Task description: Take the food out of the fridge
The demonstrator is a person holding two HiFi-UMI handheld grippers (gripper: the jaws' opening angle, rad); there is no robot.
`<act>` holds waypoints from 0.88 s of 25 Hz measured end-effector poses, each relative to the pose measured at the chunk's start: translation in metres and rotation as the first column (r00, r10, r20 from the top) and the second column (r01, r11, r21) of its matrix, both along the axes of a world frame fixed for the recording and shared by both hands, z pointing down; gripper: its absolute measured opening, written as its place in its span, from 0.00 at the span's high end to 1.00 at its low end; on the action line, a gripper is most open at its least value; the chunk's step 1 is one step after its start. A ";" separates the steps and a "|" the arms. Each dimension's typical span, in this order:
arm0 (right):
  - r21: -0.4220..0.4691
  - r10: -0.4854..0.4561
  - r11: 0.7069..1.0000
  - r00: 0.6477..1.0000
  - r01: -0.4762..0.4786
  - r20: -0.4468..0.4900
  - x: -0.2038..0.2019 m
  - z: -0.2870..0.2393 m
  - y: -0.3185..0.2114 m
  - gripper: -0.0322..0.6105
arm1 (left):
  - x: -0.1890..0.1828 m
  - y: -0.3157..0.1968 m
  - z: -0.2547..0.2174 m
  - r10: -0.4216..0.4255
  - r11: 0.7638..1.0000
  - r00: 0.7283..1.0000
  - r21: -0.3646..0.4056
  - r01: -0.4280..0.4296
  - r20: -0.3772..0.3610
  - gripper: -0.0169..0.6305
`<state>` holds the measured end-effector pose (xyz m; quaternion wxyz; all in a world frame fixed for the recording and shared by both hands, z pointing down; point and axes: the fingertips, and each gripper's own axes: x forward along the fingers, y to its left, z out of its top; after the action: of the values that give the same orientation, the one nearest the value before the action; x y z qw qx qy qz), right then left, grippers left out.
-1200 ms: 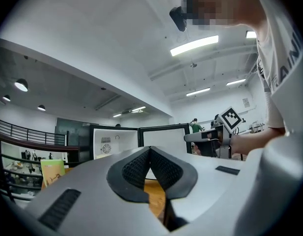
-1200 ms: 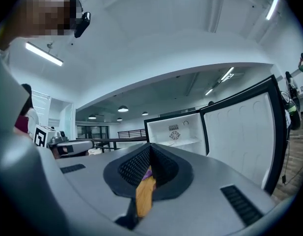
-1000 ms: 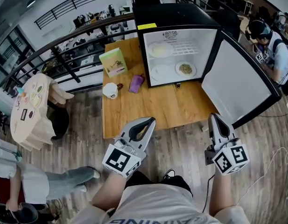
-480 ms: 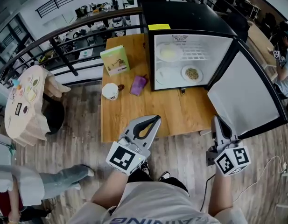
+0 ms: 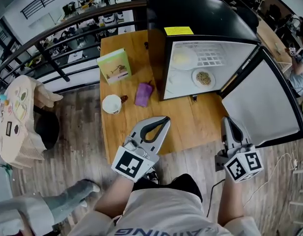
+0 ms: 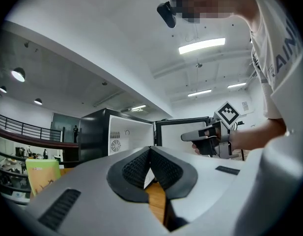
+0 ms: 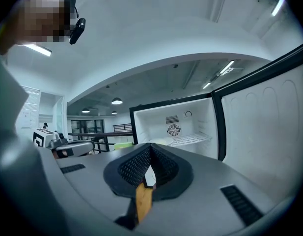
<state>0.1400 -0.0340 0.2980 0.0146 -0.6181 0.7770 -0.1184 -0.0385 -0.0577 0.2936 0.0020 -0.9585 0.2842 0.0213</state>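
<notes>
closing in on the open fridge, both claws shut

the left gripper [image 5: 163, 121] hung over the near edge of the wooden table [image 5: 190, 124], its jaws pressed together on nothing; in the left gripper view the pads met at their tips. further right, the fridge [image 5: 200, 14] stood with its door [image 5: 261, 102] swung wide, and the food was all inside: a plate of food [image 5: 203, 77] on the lower shelf and a pale dish [image 5: 183, 58] on the shelf above. the right gripper [image 5: 227, 122] floated just off the table's edge, in front of the door, with its jaws likewise closed and empty.

the step looked to be the approach. to do it well, the jaws would need to part before entering the cabinet (closed tips would only shove a plate back). they should come in level with the lower shelf and take the plate by its near rim, kept flat so nothing slid off.

against the earlier frames, both grippers had moved forward to the table, the fridge filled more of the head view, and the jaws had stayed shut.
</notes>
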 end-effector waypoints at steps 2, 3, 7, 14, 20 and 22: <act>-0.012 0.010 1.000 1.000 -0.010 0.008 0.001 0.004 -0.006 0.92 | 0.000 -0.007 0.004 0.008 1.000 1.000 -0.007 -0.008 0.003 0.96; -0.017 0.016 1.000 1.000 -0.015 0.012 0.003 0.005 -0.008 0.92 | 0.002 -0.009 0.005 0.012 1.000 1.000 -0.007 -0.012 0.002 0.96; -0.017 0.022 1.000 0.999 -0.022 0.039 0.015 0.008 -0.016 0.92 | 0.009 -0.016 0.008 0.003 1.000 1.000 -0.018 -0.003 0.005 0.96; -0.086 0.001 0.996 0.989 0.012 0.151 0.043 0.035 -0.042 0.92 | 0.039 -0.024 0.012 -0.031 0.999 0.999 -0.040 0.032 0.014 0.96; -0.151 0.030 0.988 0.939 0.024 0.343 0.054 0.077 -0.066 0.91 | 0.048 -0.030 0.028 -0.056 0.996 0.998 -0.064 0.058 0.034 0.96; -0.172 0.071 0.985 0.897 0.006 0.436 0.062 0.092 -0.080 0.85 | 0.047 -0.038 0.037 -0.080 0.995 0.995 -0.062 0.084 0.055 0.96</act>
<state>0.2025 -0.1135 0.3901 0.1393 -0.5872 0.7302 -0.3204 0.0082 -0.0953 0.3302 -0.0206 -0.9458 0.3238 -0.0131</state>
